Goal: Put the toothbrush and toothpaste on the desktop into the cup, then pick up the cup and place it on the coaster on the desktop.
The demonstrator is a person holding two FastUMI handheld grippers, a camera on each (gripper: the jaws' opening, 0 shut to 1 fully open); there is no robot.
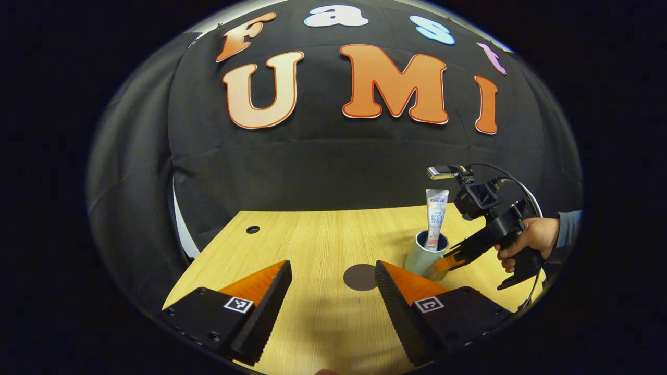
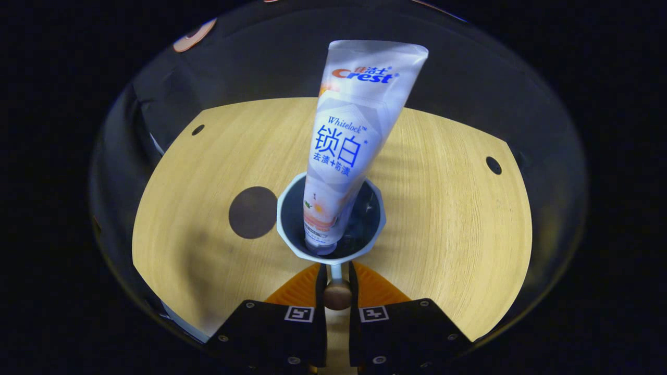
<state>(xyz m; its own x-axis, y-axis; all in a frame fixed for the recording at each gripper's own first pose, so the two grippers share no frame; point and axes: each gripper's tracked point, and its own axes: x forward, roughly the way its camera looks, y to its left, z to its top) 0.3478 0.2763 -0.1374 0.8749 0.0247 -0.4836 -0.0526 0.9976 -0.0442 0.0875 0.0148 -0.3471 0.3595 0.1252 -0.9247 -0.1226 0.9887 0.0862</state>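
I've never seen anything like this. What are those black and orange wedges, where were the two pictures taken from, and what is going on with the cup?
Each picture comes from a camera riding on a hand-held two-finger gripper. In the left gripper view, the left gripper hangs open over the wooden desktop, holding nothing; farther off, a person's hand holds the other tool. The right gripper view looks down along the right gripper, whose fingers are shut on the handle of a pale cup. A toothpaste tube stands in the cup. The dark round coaster lies beside it, bare.
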